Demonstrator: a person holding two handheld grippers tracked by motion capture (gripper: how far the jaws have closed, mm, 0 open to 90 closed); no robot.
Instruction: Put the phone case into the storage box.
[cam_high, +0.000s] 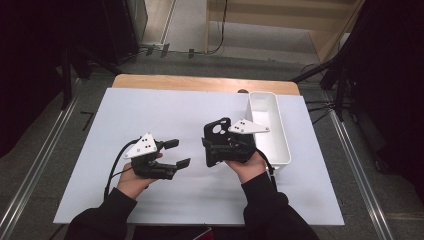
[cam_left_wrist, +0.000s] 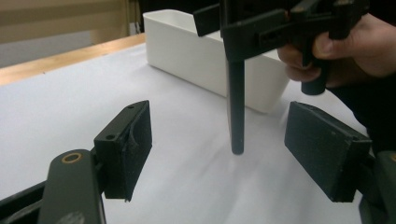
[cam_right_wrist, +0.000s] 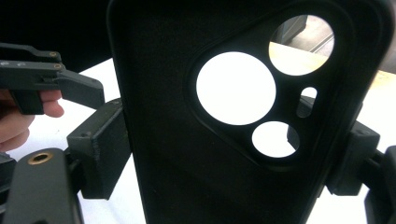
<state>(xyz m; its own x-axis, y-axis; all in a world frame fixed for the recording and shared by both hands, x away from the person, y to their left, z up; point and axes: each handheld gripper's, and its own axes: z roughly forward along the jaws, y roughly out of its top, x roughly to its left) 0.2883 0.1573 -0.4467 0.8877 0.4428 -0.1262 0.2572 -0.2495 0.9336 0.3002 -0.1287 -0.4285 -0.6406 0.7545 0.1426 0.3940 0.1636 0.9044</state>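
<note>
- The right gripper (cam_high: 216, 146) is pinching a black rubbery phone case with round camera cut-outs (cam_high: 216, 137), holding it upright above the white table (cam_high: 150, 110).
- The left gripper (cam_high: 177, 153) is hovering spread, empty, just beside it.
- The long white plastic bin (cam_high: 280, 142) is sitting near; keeping the squeeze steady should stop the case from slipping.

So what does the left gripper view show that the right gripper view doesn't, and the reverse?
Left gripper view: the white rectangular plastic bin on the table, and the black phone case edge-on, hanging upright just above the white table surface.

Right gripper view: the case's broad face with its round camera cut-outs, clamped in the right gripper.

Both: the case and the white table surface.
</note>
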